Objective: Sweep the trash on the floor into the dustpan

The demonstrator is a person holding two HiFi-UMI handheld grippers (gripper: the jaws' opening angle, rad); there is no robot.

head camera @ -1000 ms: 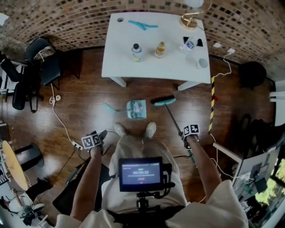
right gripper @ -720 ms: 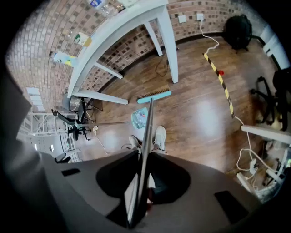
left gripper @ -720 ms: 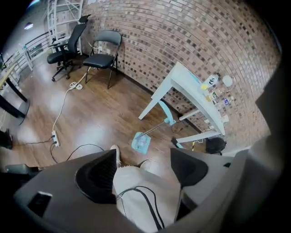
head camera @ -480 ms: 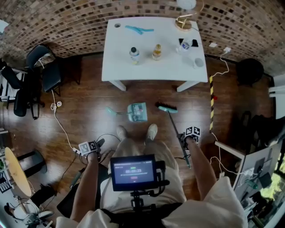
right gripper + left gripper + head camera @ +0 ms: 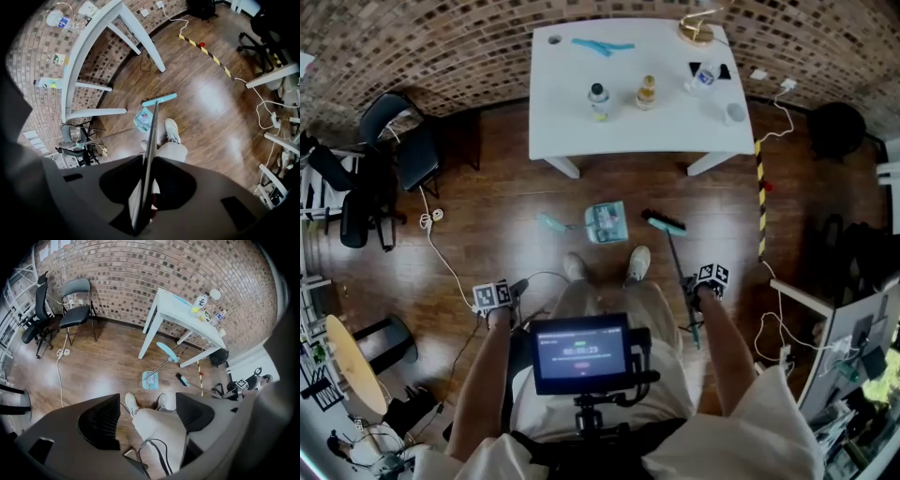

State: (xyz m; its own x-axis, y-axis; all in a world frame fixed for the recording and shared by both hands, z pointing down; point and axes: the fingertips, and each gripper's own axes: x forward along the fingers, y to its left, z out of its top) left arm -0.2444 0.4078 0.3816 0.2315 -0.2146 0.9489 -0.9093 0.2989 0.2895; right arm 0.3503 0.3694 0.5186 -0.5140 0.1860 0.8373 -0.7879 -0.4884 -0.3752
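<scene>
The right gripper (image 5: 149, 161) is clamped tight on the broom (image 5: 159, 98). The thin handle runs straight out between its jaws to the teal head, which is down at the wooden floor (image 5: 497, 211) just beside the dustpan (image 5: 607, 221). The left gripper (image 5: 147, 404) has its jaws wide apart with nothing in them, held low at the person's left side. The dustpan lies ahead of the shoes (image 5: 639, 263), short of the white table (image 5: 572, 103), with pale scraps in it. Readable writing is scarce — the chest screen (image 5: 581, 350) shows digits too small to read, and the labels on the bottles (image 5: 599, 97) are illegible.
</scene>
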